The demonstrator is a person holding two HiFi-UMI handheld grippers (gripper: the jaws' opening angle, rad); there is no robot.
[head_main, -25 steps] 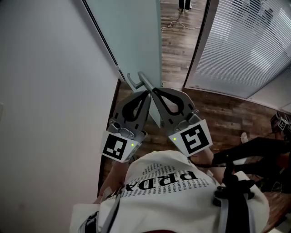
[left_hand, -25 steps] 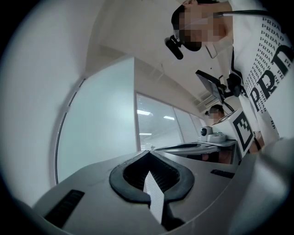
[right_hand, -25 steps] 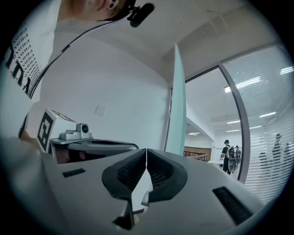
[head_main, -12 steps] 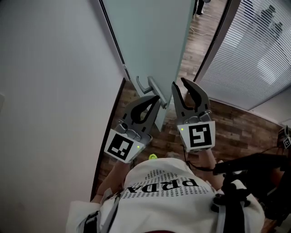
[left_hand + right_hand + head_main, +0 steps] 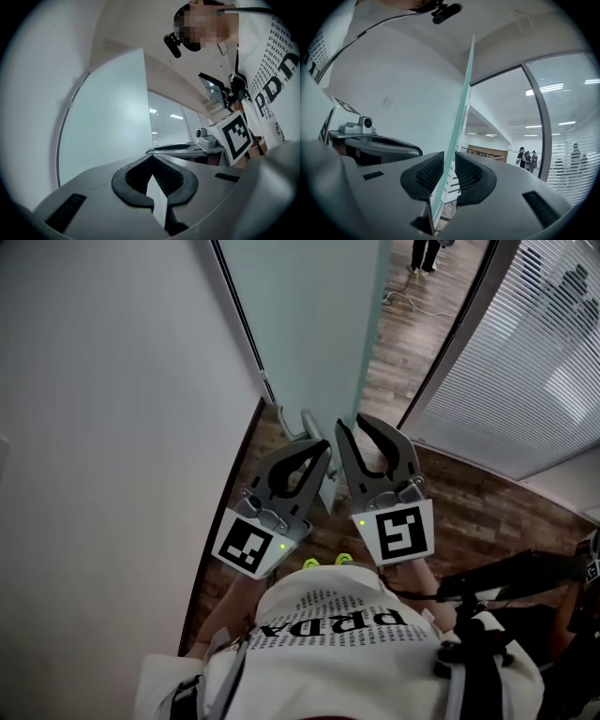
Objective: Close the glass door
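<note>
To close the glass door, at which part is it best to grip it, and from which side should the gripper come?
Grip the free vertical edge of the glass door, beside the handle, coming edge-on, one jaw on each face. The pane is thin and flat, so it fits between the jaws; the right gripper sits so.

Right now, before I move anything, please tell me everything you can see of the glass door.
The glass door is a frosted, pale green pane, upright and ajar, with a dark strip along its side by the white wall. A metal lever handle sits on it. The right claw straddles its free edge, pads against both faces; the shut left claw is beside the handle.
</note>
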